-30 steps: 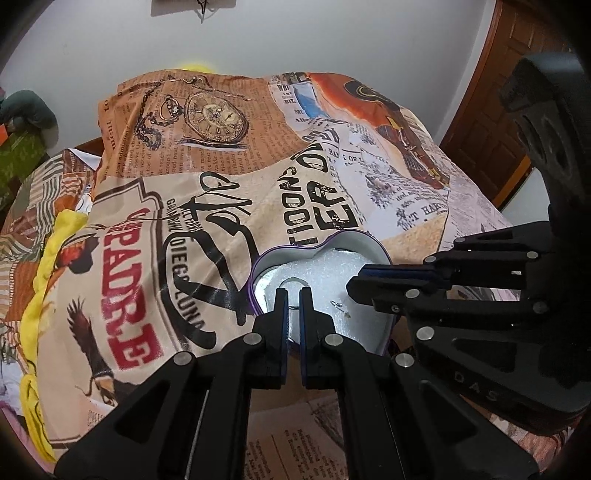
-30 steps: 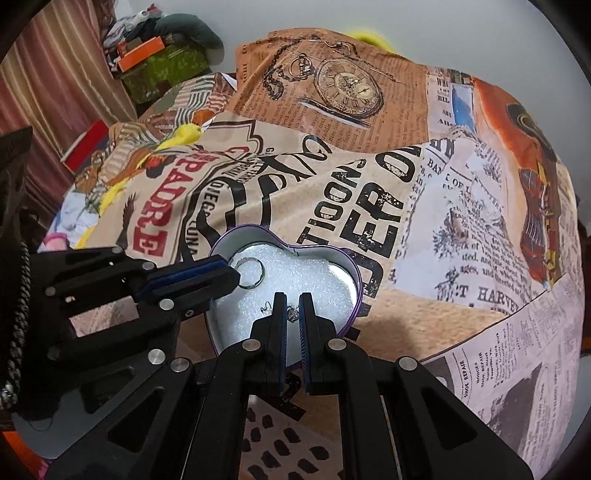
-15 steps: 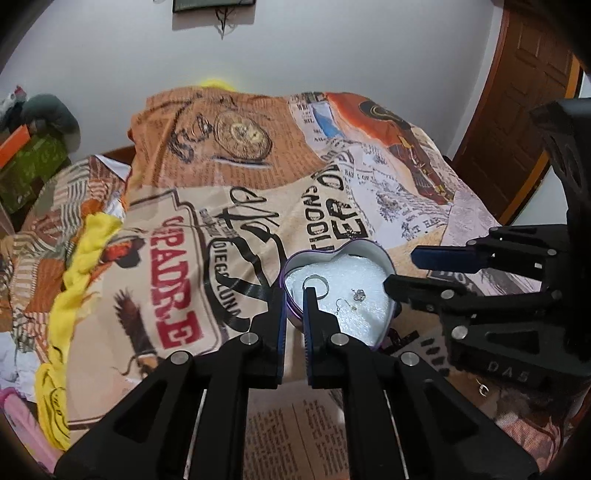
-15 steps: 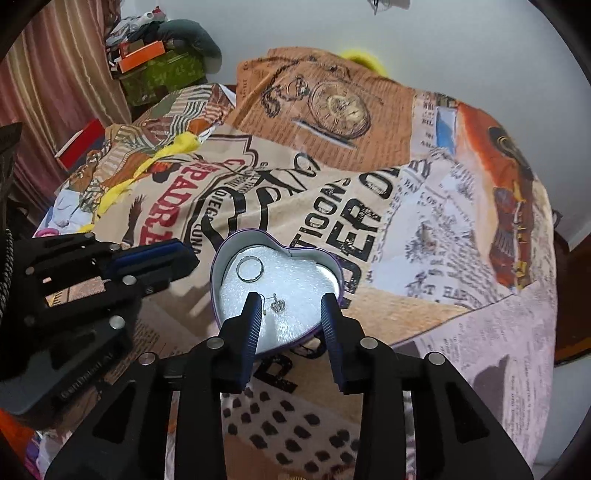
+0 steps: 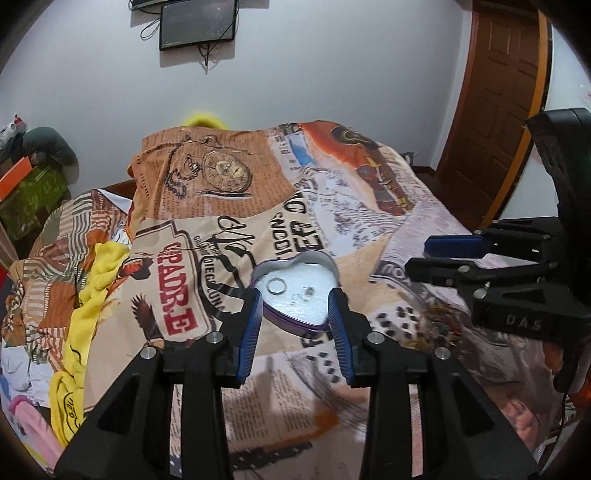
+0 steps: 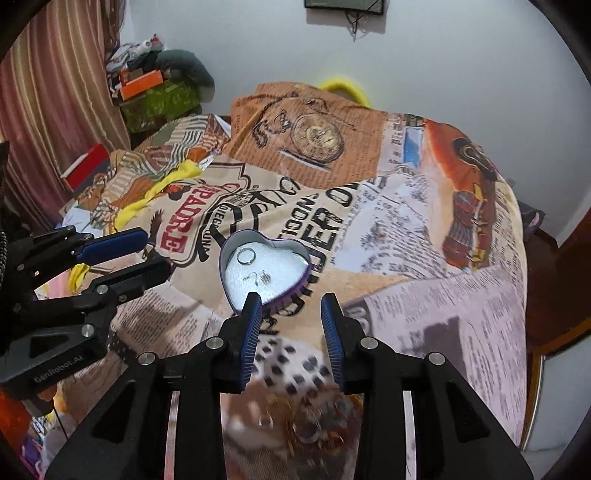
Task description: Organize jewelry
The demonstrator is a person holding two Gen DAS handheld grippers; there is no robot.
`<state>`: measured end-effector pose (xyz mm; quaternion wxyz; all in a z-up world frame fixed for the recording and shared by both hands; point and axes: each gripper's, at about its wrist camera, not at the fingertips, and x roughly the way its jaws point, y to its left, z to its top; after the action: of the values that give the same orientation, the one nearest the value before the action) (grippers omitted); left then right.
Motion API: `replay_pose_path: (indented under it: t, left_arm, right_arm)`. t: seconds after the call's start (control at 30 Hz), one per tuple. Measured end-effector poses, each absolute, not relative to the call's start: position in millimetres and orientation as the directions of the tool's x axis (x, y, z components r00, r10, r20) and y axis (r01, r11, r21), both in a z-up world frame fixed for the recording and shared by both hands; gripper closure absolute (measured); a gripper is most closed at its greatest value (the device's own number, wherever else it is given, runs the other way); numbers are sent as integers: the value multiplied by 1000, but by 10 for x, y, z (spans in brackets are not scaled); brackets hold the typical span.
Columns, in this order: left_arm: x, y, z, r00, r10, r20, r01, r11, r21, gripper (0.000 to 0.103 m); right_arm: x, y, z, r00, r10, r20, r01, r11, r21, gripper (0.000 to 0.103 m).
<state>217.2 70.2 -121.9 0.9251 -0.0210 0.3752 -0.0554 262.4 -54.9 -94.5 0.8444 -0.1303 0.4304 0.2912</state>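
Note:
A purple heart-shaped tin (image 5: 314,325) (image 6: 303,280) with white foam lining sits on the printed bedspread. A silver ring (image 5: 277,286) (image 6: 246,256) and a small earring (image 5: 303,294) (image 6: 260,277) lie inside it. My left gripper (image 5: 295,306) is open and empty, raised just in front of the tin. My right gripper (image 6: 291,306) is open and empty, above the tin's near right side. A pile of loose jewelry (image 6: 306,424) (image 5: 436,332) lies on the bed below the right gripper, blurred.
The bed is covered by a newspaper-print spread (image 5: 229,192). Yellow cloth (image 5: 88,295) and clutter lie along its left side. A green box (image 6: 159,103) stands at the back left, a wooden door (image 5: 506,110) at the right, a wall screen (image 5: 197,24) above.
Both grippers have opened and pulled back up and away from the tin. The ring and the earring now lie loose inside it.

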Motion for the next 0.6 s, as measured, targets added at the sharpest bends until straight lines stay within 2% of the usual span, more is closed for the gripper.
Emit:
replay_pose_path:
  t: [0.27, 0.6]
  left_arm:
    - [2083, 401, -1279, 683, -157, -714, 136, 987, -86, 66]
    - [2167, 0, -1617, 602, -200, -773, 208, 974, -91, 66]
  right_arm:
    - [2485, -1025, -847, 501, 373, -781, -555, 831, 42, 73]
    - [2377, -1478, -1058, 501, 323, -803, -513, 858, 25, 72]
